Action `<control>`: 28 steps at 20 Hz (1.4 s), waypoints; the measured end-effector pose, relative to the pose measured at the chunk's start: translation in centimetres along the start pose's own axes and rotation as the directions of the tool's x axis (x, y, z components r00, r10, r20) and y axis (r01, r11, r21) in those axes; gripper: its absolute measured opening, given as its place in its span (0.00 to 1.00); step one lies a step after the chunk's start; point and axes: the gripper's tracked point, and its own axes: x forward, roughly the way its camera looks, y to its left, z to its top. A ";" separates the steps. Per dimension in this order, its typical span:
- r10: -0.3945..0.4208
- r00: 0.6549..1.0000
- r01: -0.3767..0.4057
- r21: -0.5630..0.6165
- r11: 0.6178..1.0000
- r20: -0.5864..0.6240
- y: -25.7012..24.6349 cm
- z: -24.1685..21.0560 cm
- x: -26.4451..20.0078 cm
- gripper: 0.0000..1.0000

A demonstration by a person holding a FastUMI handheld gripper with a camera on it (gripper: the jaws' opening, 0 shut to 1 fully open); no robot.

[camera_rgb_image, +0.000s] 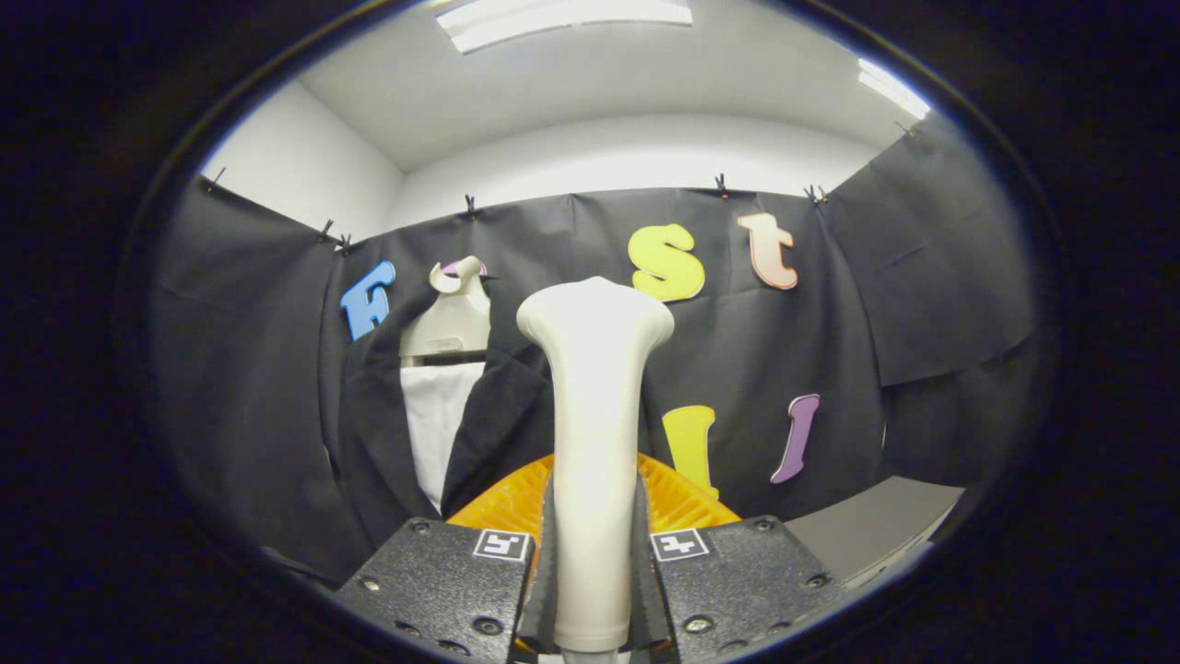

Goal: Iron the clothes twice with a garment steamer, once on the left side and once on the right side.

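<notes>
Gripper view: the gripper (595,590) is clamped on the garment steamer (595,406). Both fingers press against the lower part of the steamer's cream handle, one on each side, with no gap visible between pad and handle. The steamer stands upright between the jaws and rises well above them, widening into a flared head at its top end.

Directly behind the steamer handle, just beyond the jaws, lies an orange ribbed basket (516,503); its slatted surface shows on both sides of the handle.

Farther ahead and to the left of the jaws, a dark jacket (378,433) hangs on a cream hanger (452,323) against the booth wall. The jacket front is open, exposing a white shirt (433,424) between its lapels. The steamer head is apart from the jacket; whether it faces the garment cannot be determined.

To the right of the jaws, a grey table surface (876,516) is visible.
</notes>
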 end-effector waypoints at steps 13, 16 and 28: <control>0.016 0.998 -0.023 -0.105 0.994 -0.068 2.6 -4.6 2.1 0.35; 0.008 0.996 -0.018 -0.111 0.994 -0.092 1.9 -6.6 0.6 0.35; 0.005 0.981 -0.028 -0.116 0.993 -0.195 0.5 -12.6 -4.3 0.35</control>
